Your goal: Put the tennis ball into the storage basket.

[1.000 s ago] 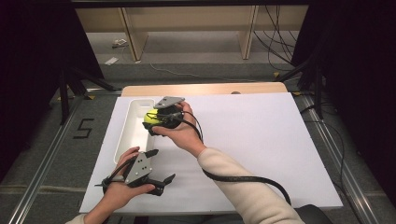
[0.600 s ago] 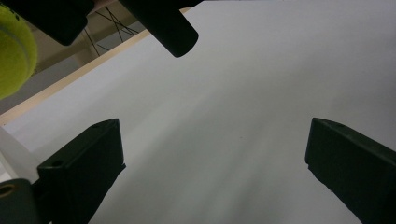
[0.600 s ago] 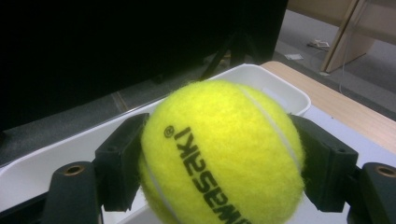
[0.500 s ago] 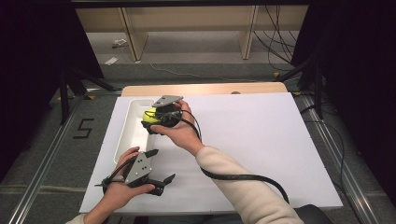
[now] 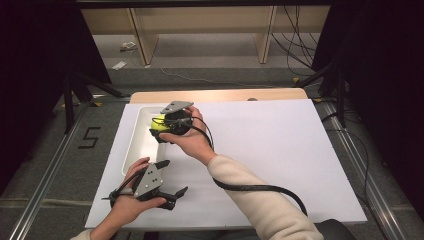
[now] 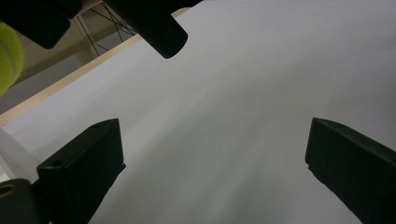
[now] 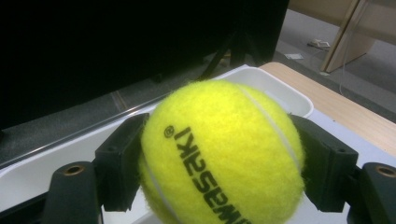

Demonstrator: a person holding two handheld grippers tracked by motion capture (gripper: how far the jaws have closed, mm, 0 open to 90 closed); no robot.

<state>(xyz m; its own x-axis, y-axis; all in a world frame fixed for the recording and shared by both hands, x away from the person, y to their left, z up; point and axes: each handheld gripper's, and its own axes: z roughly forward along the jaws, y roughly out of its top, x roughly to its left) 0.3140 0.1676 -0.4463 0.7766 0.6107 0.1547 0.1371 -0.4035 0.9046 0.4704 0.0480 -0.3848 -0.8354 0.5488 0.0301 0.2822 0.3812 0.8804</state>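
A yellow tennis ball with black lettering is clamped between the two black jaws of my right gripper. In the high view that right gripper holds the ball over the far part of a white tray at the table's left. My left gripper rests near the front left of the table, jaws wide apart with nothing between them. In the left gripper view my left gripper faces bare white table, and the ball peeks in at the top left edge.
A white sheet covers the table, with a wooden strip along its far edge. A black cable trails from the right gripper across the sheet. Metal rails run along both sides of the table. Wooden shelving stands beyond.
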